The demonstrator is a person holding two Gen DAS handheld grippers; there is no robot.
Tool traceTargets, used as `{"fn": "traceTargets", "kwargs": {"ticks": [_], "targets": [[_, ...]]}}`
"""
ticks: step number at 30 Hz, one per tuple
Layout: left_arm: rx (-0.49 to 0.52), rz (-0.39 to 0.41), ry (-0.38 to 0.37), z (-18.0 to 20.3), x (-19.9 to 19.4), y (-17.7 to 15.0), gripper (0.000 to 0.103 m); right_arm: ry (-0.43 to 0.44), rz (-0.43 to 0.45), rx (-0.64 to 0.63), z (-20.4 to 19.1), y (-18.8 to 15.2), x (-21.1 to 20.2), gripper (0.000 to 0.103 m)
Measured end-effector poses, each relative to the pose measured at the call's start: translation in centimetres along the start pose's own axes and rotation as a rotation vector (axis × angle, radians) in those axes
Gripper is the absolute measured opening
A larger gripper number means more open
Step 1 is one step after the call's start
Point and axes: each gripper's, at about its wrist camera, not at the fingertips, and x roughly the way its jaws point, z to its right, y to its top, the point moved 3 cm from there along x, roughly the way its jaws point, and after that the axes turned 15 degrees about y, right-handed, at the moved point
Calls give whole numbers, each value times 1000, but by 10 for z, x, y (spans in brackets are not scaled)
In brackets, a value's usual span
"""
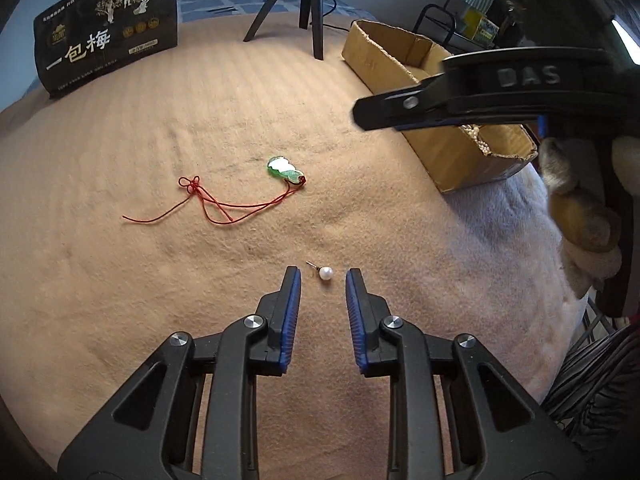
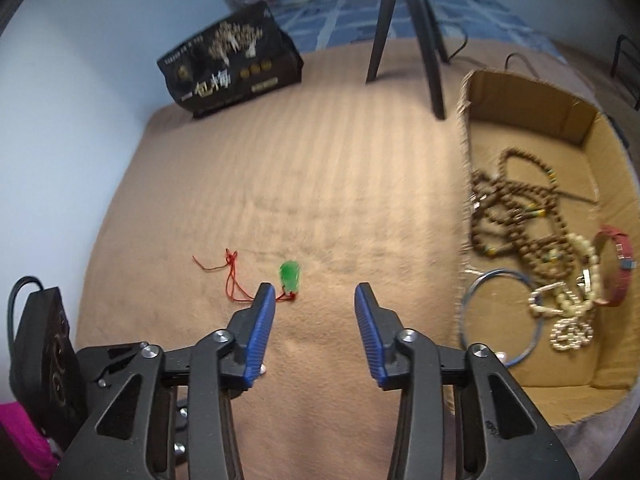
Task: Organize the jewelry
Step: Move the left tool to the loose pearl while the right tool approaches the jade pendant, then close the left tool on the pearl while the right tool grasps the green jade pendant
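A pearl stud earring (image 1: pixel 325 273) lies on the tan blanket (image 1: pixel 160 140), just ahead of and between the tips of my open left gripper (image 1: pixel 323 276). A green jade pendant (image 1: pixel 285 169) on a red cord (image 1: pixel 224 204) lies farther out. The pendant also shows in the right wrist view (image 2: pixel 289 276), just beyond my open, empty right gripper (image 2: pixel 315 294). The cardboard box (image 2: pixel 472 92) at the right holds brown bead strands (image 2: pixel 516 216), a blue bangle (image 2: pixel 480 280), a red bracelet (image 2: pixel 620 268) and pale bead jewelry (image 2: pixel 572 304). The right gripper's side shows over the box in the left wrist view (image 1: pixel 460 100).
A black snack bag (image 1: pixel 108 28) stands at the back left of the blanket. A black tripod (image 1: pixel 304 4) stands at the back middle. A black device (image 2: pixel 40 352) with a cable sits at the left edge. A grey-white blanket (image 1: pixel 500 240) lies at the right.
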Motion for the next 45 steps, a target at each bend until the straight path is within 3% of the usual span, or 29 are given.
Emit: {"fn": "traceTargets", "kwargs": {"ticks": [15,25,38,42,45], "targets": [[17,-28,2,9,22,4,19,1,-66,23,4,8,46,25],[29,-32,24,5,33,2,9,-4,-91,5,0,13,65,24],[22,-28,22,-3,30,-4,9,-67,-122,-45,-3,15,86,24],[17,-27,23,-6,28,-7,8,-109,-134,-86,-6,13,90,15],[12,-27,23,-10,28,-7,8,-96,-121,-71,-6,13,91,14]]}}
